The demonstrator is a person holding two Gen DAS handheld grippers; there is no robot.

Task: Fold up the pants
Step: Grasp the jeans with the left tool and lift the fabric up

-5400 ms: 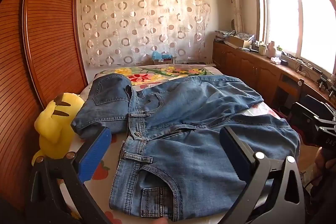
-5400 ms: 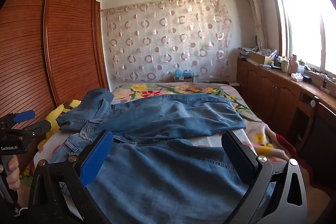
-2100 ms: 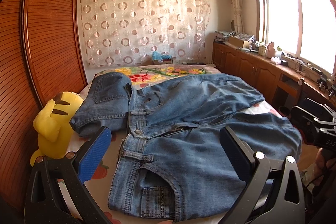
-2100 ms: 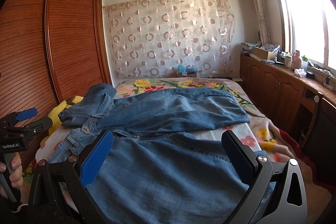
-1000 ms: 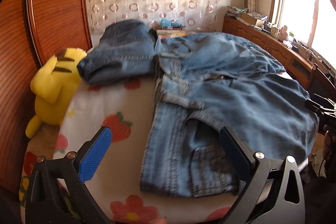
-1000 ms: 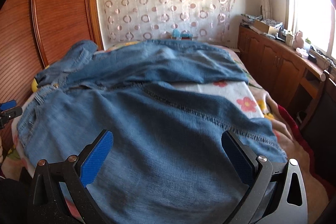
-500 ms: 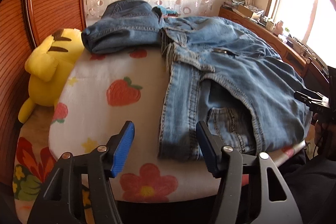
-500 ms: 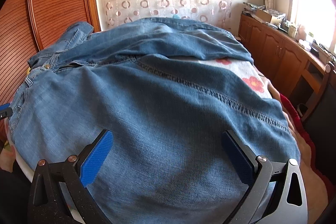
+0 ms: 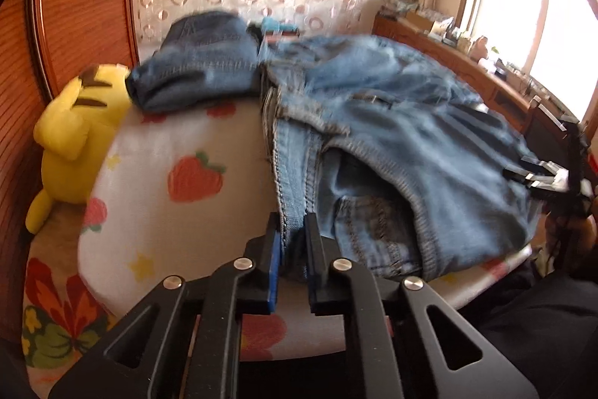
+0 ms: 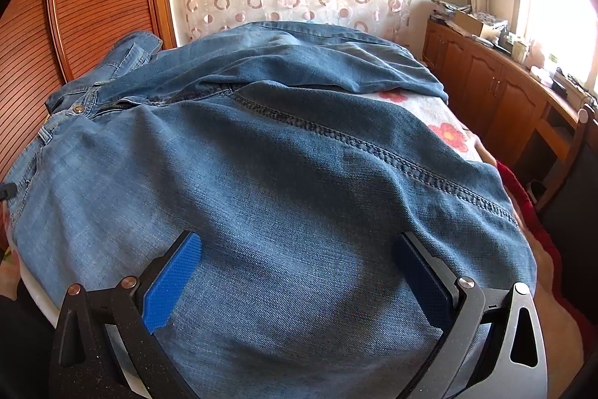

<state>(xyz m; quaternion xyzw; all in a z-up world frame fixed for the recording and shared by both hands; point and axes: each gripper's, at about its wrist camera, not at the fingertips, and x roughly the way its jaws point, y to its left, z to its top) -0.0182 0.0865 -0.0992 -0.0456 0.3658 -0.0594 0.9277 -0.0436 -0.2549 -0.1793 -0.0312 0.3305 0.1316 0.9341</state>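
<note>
The pants (image 9: 392,137) lay spread on the bed (image 9: 179,212), their legs running away from the waistband toward the window side. The left gripper (image 9: 293,230), tilted downward at the bed's near edge, was closing its jaws on the waistband corner, the denim pinched between the pads. The right gripper (image 10: 295,272) angled down over the near leg at the bed's edge, its jaws spread wide, gripping nothing.
</note>
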